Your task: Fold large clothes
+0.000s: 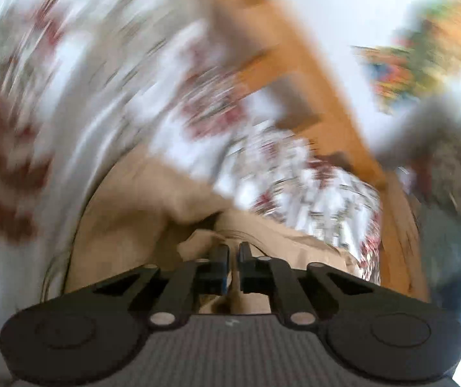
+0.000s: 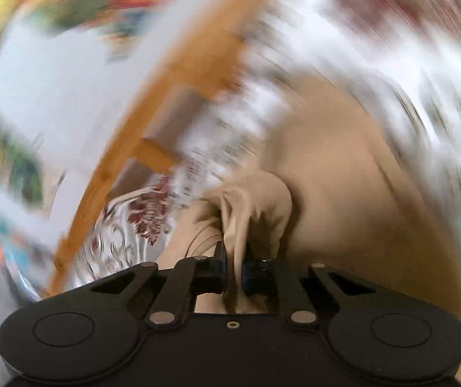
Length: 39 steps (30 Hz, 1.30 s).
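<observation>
Two grippers (image 1: 234, 251) (image 2: 234, 258) pinch one beige garment (image 2: 343, 167).

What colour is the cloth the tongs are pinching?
Beige cloth, clearest in the right wrist view.

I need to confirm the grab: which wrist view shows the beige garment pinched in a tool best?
Right wrist: beige garment bunches visibly between the right tool fingers. Left wrist shows it around the left tool, the pinch less clear.

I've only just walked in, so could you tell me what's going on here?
A person is folding a beige garment with two handheld grippers. The right gripper is shut on a bunched fold of it, and the left gripper is shut on another edge. The garment lies on a red-and-white patterned cloth. Both views are blurred.
</observation>
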Available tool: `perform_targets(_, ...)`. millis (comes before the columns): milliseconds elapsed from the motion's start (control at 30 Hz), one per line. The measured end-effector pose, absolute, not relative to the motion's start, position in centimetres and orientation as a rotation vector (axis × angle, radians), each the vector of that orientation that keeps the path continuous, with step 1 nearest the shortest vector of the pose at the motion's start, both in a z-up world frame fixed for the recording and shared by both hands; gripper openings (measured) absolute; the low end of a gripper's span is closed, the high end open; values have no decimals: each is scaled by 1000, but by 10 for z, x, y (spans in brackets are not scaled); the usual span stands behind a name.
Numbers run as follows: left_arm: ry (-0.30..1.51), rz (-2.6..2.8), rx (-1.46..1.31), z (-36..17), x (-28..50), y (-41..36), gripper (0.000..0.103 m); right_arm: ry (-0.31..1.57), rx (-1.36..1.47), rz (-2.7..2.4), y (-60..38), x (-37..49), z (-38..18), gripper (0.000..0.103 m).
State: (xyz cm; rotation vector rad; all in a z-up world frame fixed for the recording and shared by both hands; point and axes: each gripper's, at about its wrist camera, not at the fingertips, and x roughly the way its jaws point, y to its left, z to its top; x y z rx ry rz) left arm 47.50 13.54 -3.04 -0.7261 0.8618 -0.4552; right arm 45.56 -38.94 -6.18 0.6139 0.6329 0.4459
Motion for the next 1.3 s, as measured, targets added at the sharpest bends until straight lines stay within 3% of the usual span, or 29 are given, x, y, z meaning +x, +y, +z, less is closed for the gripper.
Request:
perform_targets(100, 787, -425, -507, -24, 456, 115, 5, 421, 127, 483, -355, 433, -35, 7)
perform_targets(133, 799, -389, -464, -29, 455, 112, 1, 424, 65, 479, -351, 432, -38, 7)
perform_targets(233, 826, -248, -388, -46, 459, 109, 0, 528, 17, 421, -349, 444, -64, 8)
perform_targets(333, 862, -248, -452, -53, 456, 125, 1, 553, 72, 380, -359, 444, -79, 21)
perform_targets(433, 827, -233, -391, -40, 444, 128, 2, 550, 121, 358, -370, 432, -69, 43)
perform_targets(500, 777, -234, -334, -27, 432, 126, 18, 517, 118, 336, -374, 420, -60, 51)
perform_targets(533, 751, -235, -316, -22, 427, 121, 38, 494, 100, 324, -374, 415, -54, 56)
perform_targets(567, 722, -236, -296, -17, 423, 115, 50, 454, 68, 319, -372, 409, -47, 63)
perform_targets(667, 685, -277, -249, -6, 420, 95, 54, 385, -3, 342, -353, 407, -37, 75)
perform_targets(1033, 791, -153, -57, -48, 444, 35, 65, 497, -128, 218, -305, 440, -99, 78)
perform_targets(1300, 765, -180, -112, -28, 412, 46, 70, 427, -105, 251, -322, 408, -77, 79)
